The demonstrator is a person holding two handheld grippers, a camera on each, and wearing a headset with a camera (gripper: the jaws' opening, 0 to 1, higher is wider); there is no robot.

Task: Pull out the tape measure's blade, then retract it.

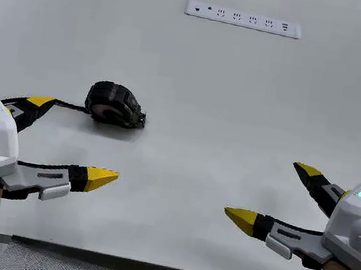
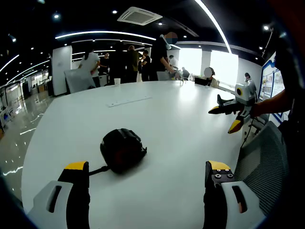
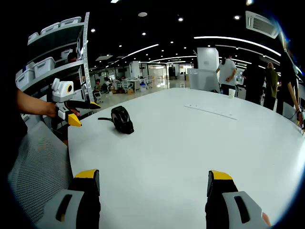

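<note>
Sitting on the white table [image 1: 241,103], the tape measure [image 1: 115,104] lay left of centre, touched by neither tool. Its case was black and rounded, with a dull reddish side face up. A thin black strap [image 1: 71,105] trailed off it toward the far jaw tip of the left gripper [image 1: 83,139]; couldn't tell if they touched. Left gripper's jaws were spread wide with nothing pinched, the tape measure just ahead of them. Right gripper [image 1: 261,189] was well apart on the other side, jaws likewise spread wide and empty. Power strip [image 1: 243,19] lay further back on the table.
</note>
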